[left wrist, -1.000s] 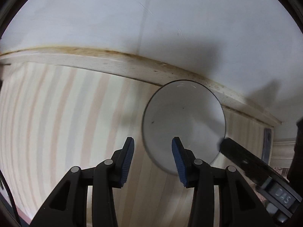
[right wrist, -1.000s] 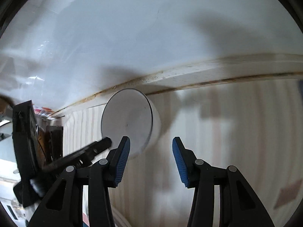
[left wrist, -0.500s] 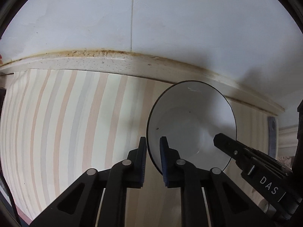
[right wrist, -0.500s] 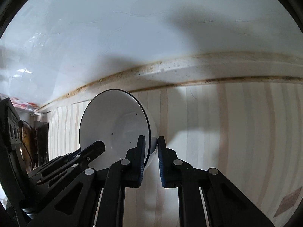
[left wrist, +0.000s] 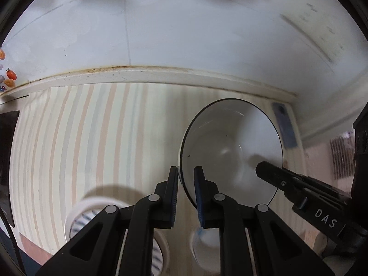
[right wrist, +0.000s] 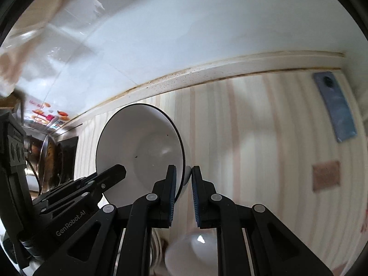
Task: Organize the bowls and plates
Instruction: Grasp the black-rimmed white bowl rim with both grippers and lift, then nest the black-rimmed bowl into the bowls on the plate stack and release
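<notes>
I am holding the white ceramic bowl with the thin dark rim (left wrist: 232,147) between both tongs, lifted clear above the pale striped wooden countertop (left wrist: 92,142) and tilted so its hollow faces the cameras. The left gripper (left wrist: 186,184) is clamped on the rim at one side, one blue pad inside the bowl and one outside; the right gripper (right wrist: 184,184) is pinching the opposite side of the rim the same way — each tong is showing as a black arm in the other's view. Below the bowl, blurred, I am seeing a white dish with blue stripes (left wrist: 92,220) and a small plain white bowl (right wrist: 195,248), both resting on the counter near the front edge. I judge that I am in the carrying step, with the bowl in the air and not yet set anywhere. The next move, as I read it, is calling for both tongs to travel together at one pace and keep the bowl level, then lower it onto or beside the dishes below — any twist between the two grips could lever the rim out of the pads.
</notes>
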Available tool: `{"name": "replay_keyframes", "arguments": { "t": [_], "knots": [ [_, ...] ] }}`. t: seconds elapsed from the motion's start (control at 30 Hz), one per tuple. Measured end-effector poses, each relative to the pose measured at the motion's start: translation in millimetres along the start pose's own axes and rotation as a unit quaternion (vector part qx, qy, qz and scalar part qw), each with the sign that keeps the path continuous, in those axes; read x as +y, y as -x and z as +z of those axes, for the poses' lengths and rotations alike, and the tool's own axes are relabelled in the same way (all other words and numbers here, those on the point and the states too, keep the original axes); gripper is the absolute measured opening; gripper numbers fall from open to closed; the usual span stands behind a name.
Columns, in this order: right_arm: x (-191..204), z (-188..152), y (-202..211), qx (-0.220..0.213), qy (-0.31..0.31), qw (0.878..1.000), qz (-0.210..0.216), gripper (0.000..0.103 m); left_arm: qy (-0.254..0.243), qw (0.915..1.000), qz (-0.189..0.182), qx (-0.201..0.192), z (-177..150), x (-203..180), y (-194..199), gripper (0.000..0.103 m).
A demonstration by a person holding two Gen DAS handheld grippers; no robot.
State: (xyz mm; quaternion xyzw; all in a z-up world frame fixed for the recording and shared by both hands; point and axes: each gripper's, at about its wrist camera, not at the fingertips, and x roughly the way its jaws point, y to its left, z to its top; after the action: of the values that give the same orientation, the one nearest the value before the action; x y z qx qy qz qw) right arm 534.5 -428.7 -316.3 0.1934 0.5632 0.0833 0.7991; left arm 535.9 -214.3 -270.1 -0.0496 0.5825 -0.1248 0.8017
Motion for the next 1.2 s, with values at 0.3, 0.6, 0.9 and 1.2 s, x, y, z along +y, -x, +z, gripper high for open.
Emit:
{"name": "replay_keyframes", "arguments": {
  "t": [0.3, 0.6, 0.9, 1.2],
  "knots": [
    [-25, -78, 51, 0.000, -0.027, 1.000, -0.005, 0.015, -0.032, 0.9989, -0.020, 0.027, -72, -29, 9, 0.012],
    [-50, -127, 29, 0.033, -0.049, 0.998, -0.009, 0.015, -0.046, 0.9967, -0.001, 0.066, -112, -42, -18, 0.012],
    [-62, -141, 4, 0.053, -0.055, 0.997, -0.008, 0.016, -0.049, 0.9951, 0.018, 0.083, -125, -41, -37, 0.012],
    [-63, -137, -5, 0.059, -0.047, 0.997, -0.013, 0.016, -0.062, 0.9938, 0.037, 0.084, -127, -46, -45, 0.012]
  ]
}}
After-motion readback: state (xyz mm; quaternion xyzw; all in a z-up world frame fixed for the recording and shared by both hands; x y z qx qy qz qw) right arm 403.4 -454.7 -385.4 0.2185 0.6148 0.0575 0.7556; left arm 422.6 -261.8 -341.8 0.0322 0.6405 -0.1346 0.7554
